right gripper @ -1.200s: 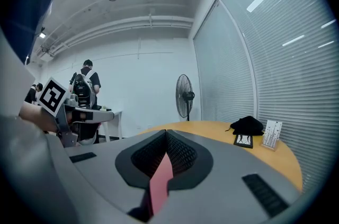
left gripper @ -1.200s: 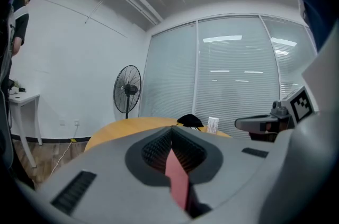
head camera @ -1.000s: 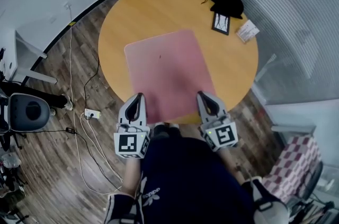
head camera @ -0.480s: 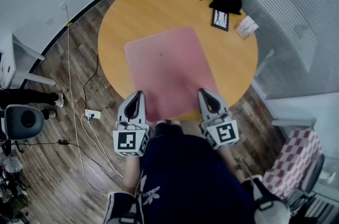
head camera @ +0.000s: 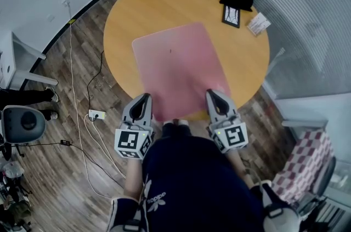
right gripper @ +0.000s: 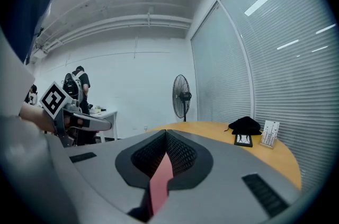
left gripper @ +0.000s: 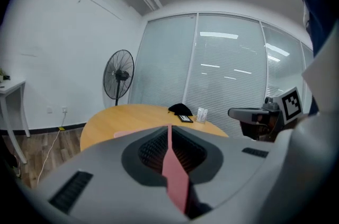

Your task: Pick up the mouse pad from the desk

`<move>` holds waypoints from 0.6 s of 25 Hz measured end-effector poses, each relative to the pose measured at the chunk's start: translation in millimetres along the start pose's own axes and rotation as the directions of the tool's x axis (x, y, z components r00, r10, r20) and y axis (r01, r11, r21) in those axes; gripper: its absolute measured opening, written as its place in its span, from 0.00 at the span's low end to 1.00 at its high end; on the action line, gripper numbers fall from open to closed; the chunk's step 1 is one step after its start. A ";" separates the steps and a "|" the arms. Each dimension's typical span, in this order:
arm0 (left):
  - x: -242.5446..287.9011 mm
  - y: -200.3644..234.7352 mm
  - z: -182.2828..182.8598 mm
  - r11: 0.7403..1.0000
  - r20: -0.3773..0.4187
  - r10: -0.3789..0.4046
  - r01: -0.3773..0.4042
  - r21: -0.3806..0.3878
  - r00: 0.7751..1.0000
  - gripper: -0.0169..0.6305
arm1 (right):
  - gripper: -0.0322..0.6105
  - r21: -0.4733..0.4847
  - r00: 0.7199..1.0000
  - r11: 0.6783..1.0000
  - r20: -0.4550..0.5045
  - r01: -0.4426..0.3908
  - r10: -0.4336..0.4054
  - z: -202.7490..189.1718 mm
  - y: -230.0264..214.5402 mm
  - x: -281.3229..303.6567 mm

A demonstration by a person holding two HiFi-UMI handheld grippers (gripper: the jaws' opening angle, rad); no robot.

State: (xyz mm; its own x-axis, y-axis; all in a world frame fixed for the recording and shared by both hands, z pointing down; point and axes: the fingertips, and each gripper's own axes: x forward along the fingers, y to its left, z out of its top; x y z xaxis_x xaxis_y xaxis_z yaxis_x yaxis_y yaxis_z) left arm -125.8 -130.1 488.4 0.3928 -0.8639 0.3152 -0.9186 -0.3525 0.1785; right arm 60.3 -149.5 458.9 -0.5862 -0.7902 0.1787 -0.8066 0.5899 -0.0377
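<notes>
Left gripper (head camera: 143,100) and right gripper (head camera: 213,95) point forward side by side, tipped slightly down, jaws clamped on the near edge of the pink mouse pad (head camera: 178,63) lying on the round table (head camera: 142,6)

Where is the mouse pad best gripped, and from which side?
Its near edge, from the person's side: the mouse pad is thin and flat, and that edge reaches the table rim. The left hand-held gripper and right hand-held gripper are shut on it there.
</notes>
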 end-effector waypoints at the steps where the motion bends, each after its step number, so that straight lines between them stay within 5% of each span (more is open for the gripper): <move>1: -1.0 1.0 -7.3 1.000 -0.024 -0.013 0.013 -0.018 1.000 0.04 | 0.05 -0.002 1.000 1.000 -0.001 0.001 -0.001 -1.3 1.8 -0.5; 7: -6.0 8.3 -66.3 0.975 -0.194 -0.092 0.048 -0.218 0.977 0.16 | 0.05 0.017 0.999 1.000 -0.044 0.016 -0.015 -7.7 12.6 -3.9; 15: -14.6 -3.2 -149.7 0.926 -0.389 -0.230 0.078 -0.370 0.892 0.24 | 0.05 0.022 0.992 1.000 -0.122 0.018 -0.015 -31.4 28.8 -11.0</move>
State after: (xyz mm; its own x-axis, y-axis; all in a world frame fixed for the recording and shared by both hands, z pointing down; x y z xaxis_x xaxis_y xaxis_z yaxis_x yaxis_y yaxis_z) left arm -122.2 -62.6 622.8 0.5788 -0.5493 0.6027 -0.8040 -0.2606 0.5345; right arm 46.0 -118.6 486.7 -0.5604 -0.7727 0.2981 -0.8184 0.5718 -0.0564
